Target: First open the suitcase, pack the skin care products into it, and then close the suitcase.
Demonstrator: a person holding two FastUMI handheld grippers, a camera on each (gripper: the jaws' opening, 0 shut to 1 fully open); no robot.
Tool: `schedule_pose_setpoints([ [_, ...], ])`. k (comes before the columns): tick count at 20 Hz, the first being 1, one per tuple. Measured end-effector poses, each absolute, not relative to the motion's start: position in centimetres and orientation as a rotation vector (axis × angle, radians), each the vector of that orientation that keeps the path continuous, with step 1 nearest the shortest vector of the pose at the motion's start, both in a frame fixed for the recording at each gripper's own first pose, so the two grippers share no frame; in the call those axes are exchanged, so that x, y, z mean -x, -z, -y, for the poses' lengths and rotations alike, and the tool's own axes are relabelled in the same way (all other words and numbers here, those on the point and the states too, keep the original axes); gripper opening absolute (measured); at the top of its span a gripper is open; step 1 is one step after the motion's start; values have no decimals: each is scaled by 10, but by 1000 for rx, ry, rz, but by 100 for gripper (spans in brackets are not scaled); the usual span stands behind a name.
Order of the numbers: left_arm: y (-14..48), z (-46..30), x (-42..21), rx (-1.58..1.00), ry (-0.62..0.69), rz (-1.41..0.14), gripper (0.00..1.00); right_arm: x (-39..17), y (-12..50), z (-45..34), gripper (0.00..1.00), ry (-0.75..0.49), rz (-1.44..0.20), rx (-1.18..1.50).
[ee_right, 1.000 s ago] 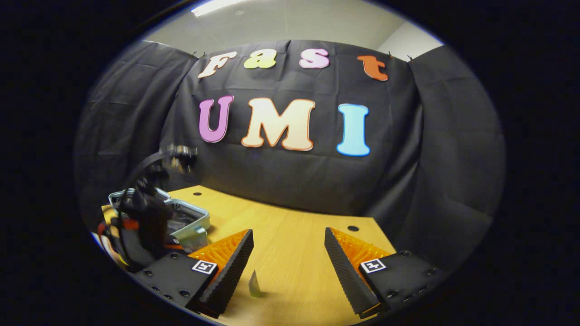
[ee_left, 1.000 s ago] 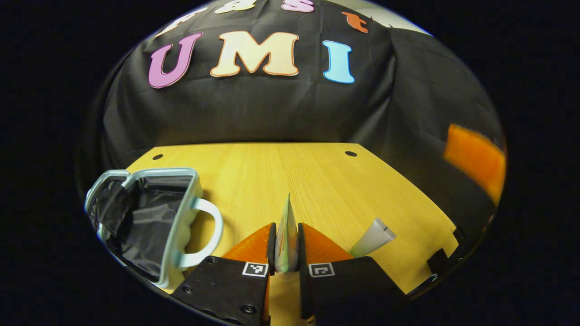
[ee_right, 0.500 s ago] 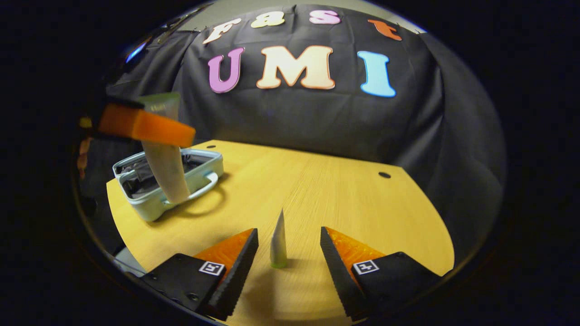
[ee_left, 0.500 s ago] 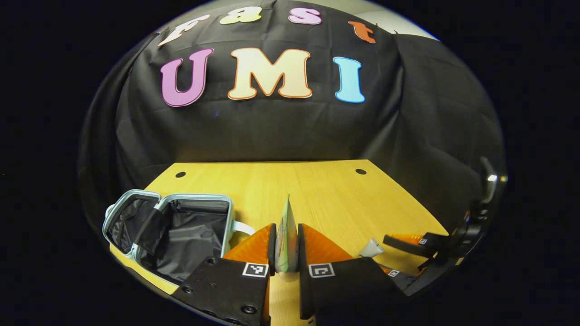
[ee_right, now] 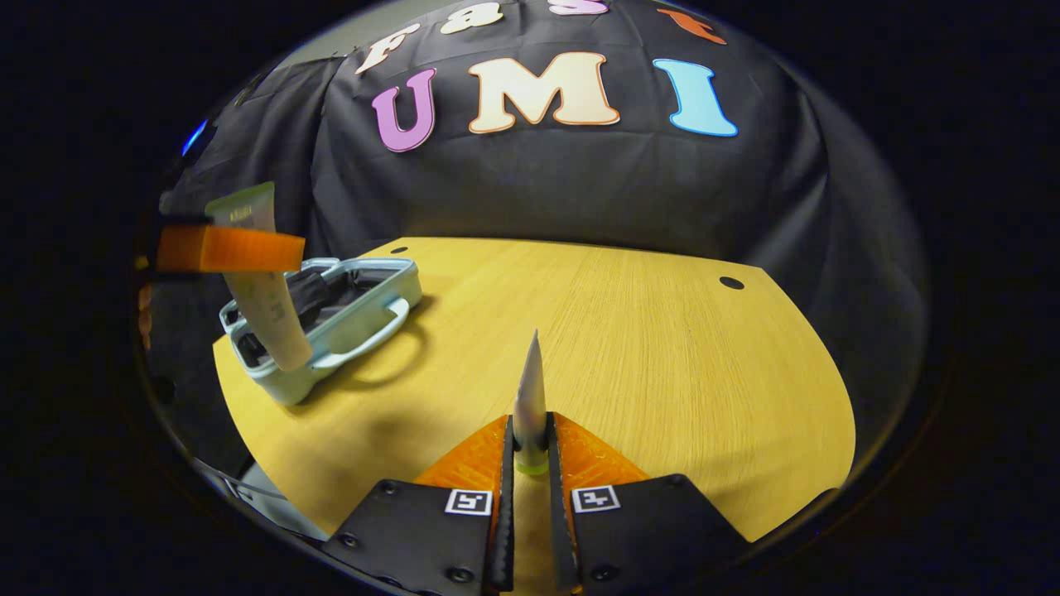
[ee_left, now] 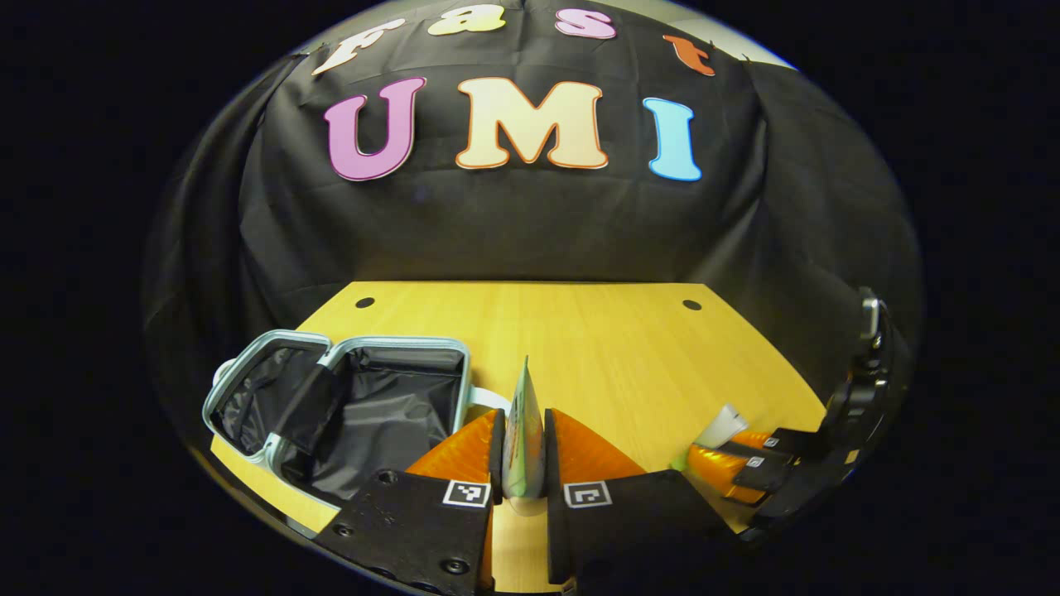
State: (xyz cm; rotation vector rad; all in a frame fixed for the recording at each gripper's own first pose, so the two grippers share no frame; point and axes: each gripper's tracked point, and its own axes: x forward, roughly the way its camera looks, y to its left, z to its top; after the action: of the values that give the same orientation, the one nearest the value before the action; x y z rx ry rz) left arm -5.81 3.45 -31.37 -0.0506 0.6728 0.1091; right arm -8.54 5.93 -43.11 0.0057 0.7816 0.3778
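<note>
Recording booth/lab setup: black cloth wall (ee_left: pixel 513 223) behind bare wooden table (ee_left: pixel 580 339) w/ cable holes.

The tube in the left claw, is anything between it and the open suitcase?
Nothing visible. The left claw grips the tube, and the suitcase lies open beside it, its dark lining bare and only table around it.

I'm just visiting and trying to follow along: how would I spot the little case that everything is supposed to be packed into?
Start at the yellow wooden table in front of the black cloth wall, and look to its left end. The suitcase lies there flat and open. It is the pale blue-green box with a black fabric lining and a curved handle, unlike the slim tubes held in the tongs.
</note>
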Motion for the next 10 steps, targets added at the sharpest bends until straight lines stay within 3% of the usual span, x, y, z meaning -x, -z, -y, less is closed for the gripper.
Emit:
schedule_pose_setpoints([
  [10, 348, -157, 74, 14, -262, -882, 18, 83, 346, -164, 23, -590, -781, -123],
])
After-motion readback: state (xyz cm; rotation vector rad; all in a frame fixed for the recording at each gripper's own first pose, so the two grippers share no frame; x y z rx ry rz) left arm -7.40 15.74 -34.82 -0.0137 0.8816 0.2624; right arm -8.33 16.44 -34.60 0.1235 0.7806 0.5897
